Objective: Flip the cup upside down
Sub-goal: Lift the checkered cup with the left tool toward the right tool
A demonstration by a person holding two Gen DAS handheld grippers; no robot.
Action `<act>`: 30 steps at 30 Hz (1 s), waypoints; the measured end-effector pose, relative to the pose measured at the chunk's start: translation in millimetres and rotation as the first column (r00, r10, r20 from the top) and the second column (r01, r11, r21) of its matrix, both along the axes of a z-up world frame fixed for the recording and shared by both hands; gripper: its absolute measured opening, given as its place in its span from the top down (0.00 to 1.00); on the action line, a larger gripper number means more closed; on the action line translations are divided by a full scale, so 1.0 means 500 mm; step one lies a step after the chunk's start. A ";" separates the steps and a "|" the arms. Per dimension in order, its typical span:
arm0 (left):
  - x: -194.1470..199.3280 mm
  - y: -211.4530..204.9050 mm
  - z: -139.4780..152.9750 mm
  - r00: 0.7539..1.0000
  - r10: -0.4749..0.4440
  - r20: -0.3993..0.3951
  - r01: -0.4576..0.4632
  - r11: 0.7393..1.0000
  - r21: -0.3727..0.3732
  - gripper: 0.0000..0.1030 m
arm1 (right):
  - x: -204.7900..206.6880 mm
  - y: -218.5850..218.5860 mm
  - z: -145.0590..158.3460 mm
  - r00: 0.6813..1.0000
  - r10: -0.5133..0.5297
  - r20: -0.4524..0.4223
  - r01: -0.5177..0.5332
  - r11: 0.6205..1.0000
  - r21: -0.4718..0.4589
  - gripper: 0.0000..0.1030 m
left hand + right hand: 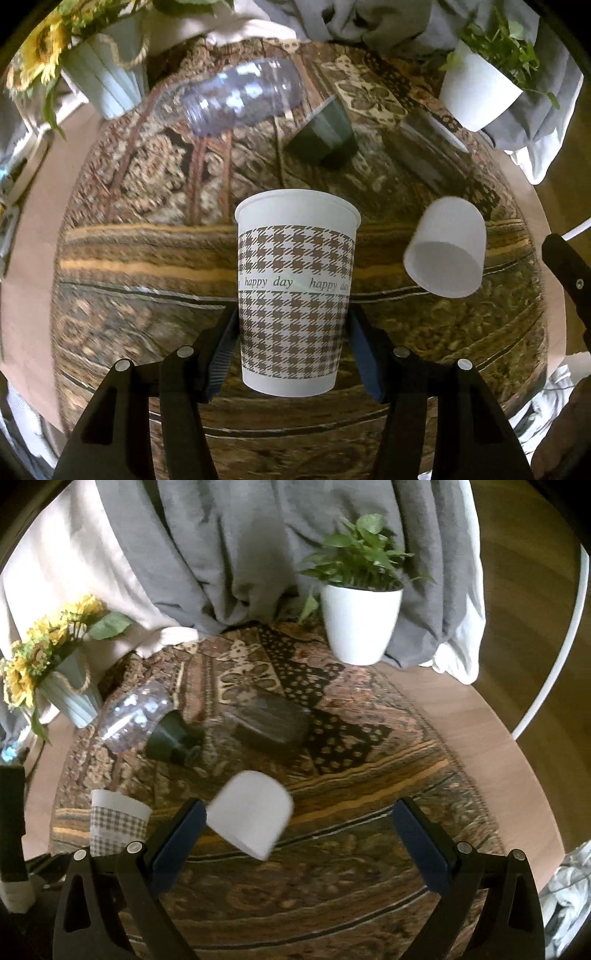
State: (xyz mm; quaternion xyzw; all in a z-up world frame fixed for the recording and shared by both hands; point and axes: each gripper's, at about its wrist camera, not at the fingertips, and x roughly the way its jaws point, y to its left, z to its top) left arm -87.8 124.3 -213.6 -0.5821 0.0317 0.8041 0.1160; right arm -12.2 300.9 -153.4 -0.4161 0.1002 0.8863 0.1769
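Observation:
A houndstooth paper cup (297,291) printed "happy day" stands upright, mouth up, between the blue pads of my left gripper (291,332), which is shut on its lower body. It also shows at the left of the right wrist view (116,821). A plain white cup (447,249) lies tipped on the patterned cloth to its right. In the right wrist view this white cup (251,814) is just beyond my open, empty right gripper (299,823), close to the left finger (192,819).
A clear plastic cup (240,96), a dark green cup (325,134) and a dark glass (428,147) lie on the patterned cloth (147,258). A sunflower pot (107,77) and a white plant pot (476,88) stand at the back. Grey fabric (258,554) hangs behind.

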 end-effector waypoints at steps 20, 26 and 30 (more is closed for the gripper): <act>0.017 0.020 -0.001 0.998 0.049 -0.036 -0.049 0.999 0.005 0.21 | 0.017 0.019 0.014 0.997 0.072 -0.003 -0.072 0.996 0.052 0.01; 0.037 0.000 0.072 0.985 0.051 -0.164 -0.057 0.998 -0.031 0.16 | 0.035 0.007 0.054 0.997 0.053 -0.052 -0.050 0.997 0.061 0.01; 0.050 -0.047 0.127 0.963 0.102 -0.251 -0.107 0.994 -0.005 0.13 | 0.039 -0.019 0.071 0.996 0.066 -0.066 -0.063 0.997 0.040 0.01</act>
